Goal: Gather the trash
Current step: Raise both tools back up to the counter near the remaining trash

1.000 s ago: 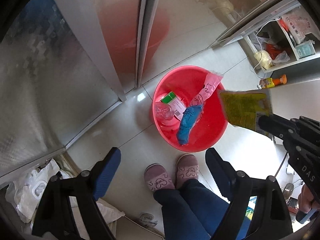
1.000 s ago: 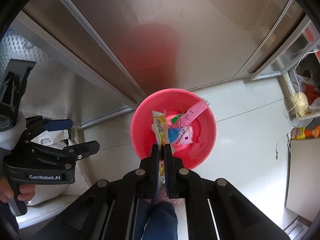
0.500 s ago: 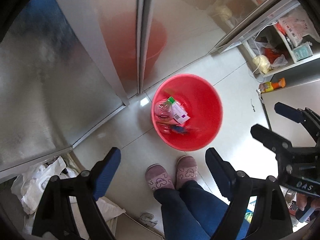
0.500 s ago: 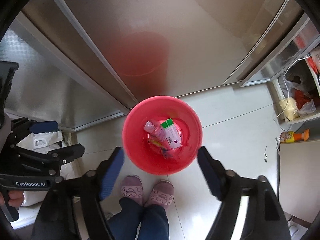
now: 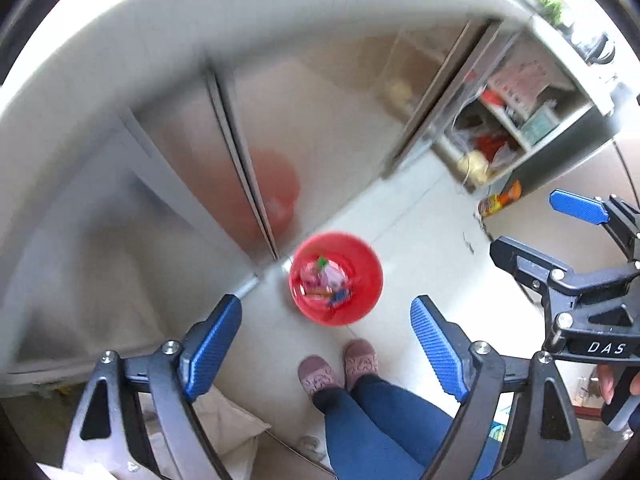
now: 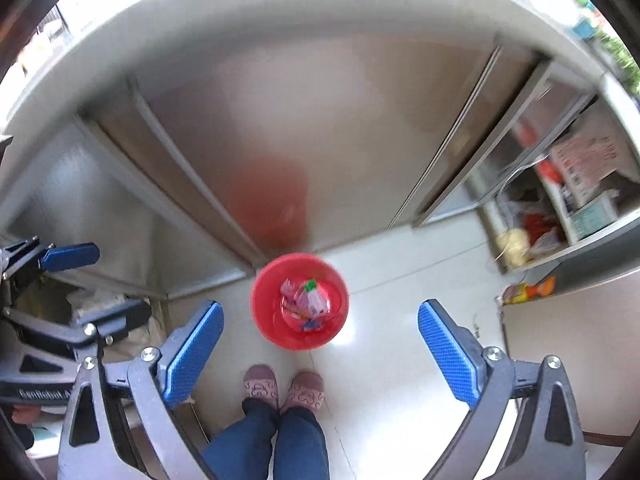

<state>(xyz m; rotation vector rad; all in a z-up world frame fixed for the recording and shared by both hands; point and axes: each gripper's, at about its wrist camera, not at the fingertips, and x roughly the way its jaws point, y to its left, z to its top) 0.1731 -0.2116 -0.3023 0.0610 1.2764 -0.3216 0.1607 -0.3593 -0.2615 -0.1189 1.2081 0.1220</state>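
Observation:
A red basin [image 5: 370, 280] [image 6: 262, 300] stands on the pale floor tiles by the steel cabinet. Trash [image 5: 324, 284] [image 6: 306, 304] lies in its bottom: pink, white and green wrappers and a small bottle, all blurred. My left gripper [image 5: 324, 308] hangs open high above the basin with nothing between its blue pads [image 5: 212, 344]. My right gripper [image 6: 320, 308] is also far above it, its jaws opening wide and empty. Each gripper shows at the side of the other's view: the right gripper [image 5: 524, 222] and the left gripper [image 6: 120, 280].
Steel cabinet doors [image 6: 320, 120] rise behind the basin under a pale countertop edge. An open shelf [image 5: 520, 128] at the right holds bags and boxes, with an orange-capped bottle [image 5: 502, 200] on the floor below. The person's slippered feet [image 6: 284, 390] stand just before the basin. A white bag [image 5: 224, 428] lies lower left.
The right gripper opened and let go of the yellow wrapper, which now lies in the basin. Both grippers rose well above the basin, which looks much smaller.

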